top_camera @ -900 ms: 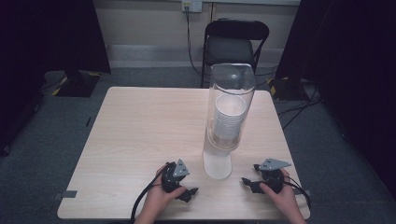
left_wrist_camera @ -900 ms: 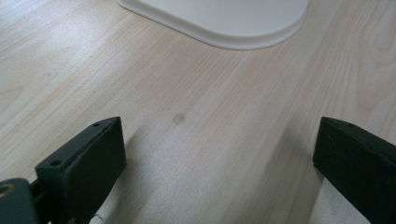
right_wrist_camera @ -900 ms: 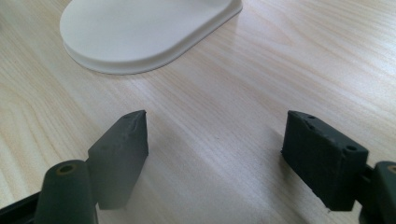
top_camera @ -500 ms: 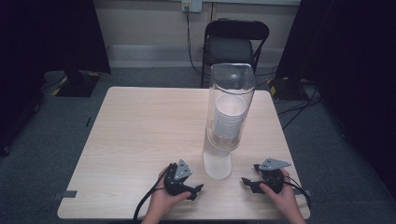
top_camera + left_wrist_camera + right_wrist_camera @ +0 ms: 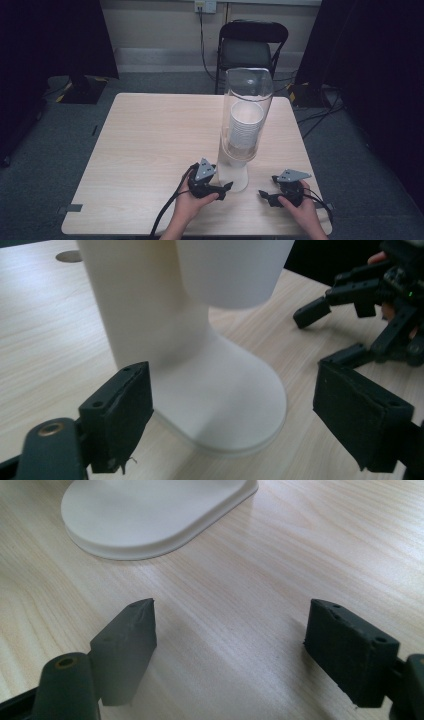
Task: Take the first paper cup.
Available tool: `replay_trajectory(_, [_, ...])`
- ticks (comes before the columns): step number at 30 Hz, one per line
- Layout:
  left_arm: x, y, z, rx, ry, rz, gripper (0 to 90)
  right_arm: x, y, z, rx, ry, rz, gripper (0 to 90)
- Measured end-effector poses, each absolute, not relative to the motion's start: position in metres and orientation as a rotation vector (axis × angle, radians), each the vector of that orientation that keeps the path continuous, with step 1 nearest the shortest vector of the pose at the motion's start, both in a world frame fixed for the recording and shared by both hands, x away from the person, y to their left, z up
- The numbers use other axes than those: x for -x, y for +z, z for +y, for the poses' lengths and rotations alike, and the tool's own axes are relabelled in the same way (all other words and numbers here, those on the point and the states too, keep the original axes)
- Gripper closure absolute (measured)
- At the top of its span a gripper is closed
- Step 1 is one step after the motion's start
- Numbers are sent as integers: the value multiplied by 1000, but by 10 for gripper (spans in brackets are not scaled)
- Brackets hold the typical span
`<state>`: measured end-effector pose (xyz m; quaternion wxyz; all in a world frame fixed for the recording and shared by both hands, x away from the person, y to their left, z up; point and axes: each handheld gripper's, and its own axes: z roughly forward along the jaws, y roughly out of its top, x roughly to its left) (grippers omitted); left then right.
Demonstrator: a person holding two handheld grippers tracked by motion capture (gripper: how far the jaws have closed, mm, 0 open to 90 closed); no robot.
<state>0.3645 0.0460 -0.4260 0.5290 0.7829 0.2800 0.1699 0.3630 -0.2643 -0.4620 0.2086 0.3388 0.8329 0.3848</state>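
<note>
A tall clear cup dispenser on a white base stands on the table near its front edge, with a stack of white cups inside the tube. My left gripper is open just left of the base, its jaws pointing at it. In the left gripper view the white base lies between and beyond the open jaws, with the bottom cup hanging above. My right gripper is open to the right of the base, over bare table; its view shows the base's edge ahead.
The light wood table has free room to the left and behind the dispenser. A black folding chair stands behind the table's far edge. Cables trail from both grippers off the front edge.
My left gripper has turned and moved right, closing in on the dispenser's base. The right gripper has stayed where it was.
</note>
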Motion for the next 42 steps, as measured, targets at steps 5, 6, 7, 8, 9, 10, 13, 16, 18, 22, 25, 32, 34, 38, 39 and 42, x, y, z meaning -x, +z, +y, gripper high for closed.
replay_trajectory(5, [-371,-416,32,-1842,398,650,158,-363,-462,-264,-943,1073,2318,201])
replay_trajectory(6, [-371,-416,32,-1842,398,650,159,-363,-462,-264,-943,1073,2319,200])
replay_trajectory(7, [-373,-413,28,-1845,406,641,159,-363,-462,-264,-943,1073,2319,200])
replay_trajectory(8, [-374,-411,26,-1837,413,647,163,-363,-462,-264,-943,1073,2319,199])
replay_trajectory(9, [-377,-407,23,-1823,427,652,169,-363,-462,-264,-943,1074,2319,199])
replay_trajectory(10, [-380,-405,21,-1816,447,658,175,-363,-462,-264,-943,1073,2319,199])
replay_trajectory(13, [-385,-403,18,-1797,473,659,176,-363,-462,-264,-943,1073,2321,198])
replay_trajectory(16, [-387,-401,13,-1756,509,628,194,-363,-462,-264,-945,1072,2322,197])
replay_trajectory(18, [-387,-402,11,-1744,529,617,203,-363,-462,-264,-944,1071,2322,196])
replay_trajectory(22, [-388,-403,9,-1731,550,620,251,-363,-462,-264,-944,1071,2322,196])
replay_trajectory(25, [-390,-404,7,-1728,571,591,304,-364,-462,-264,-942,1071,2322,196])
replay_trajectory(32, [-390,-405,8,-1765,612,580,334,-364,-462,-264,-942,1071,2322,196])
replay_trajectory(34, [-389,-406,8,-1767,617,576,337,-364,-462,-264,-941,1071,2322,196])
replay_trajectory(38, [-389,-406,7,-1762,624,581,342,-364,-462,-264,-941,1071,2322,196])
replay_trajectory(39, [-389,-407,7,-1764,631,579,343,-364,-462,-264,-942,1071,2322,196])
replay_trajectory(42, [-388,-408,7,-1756,633,582,347,-364,-462,-264,-941,1071,2322,196])
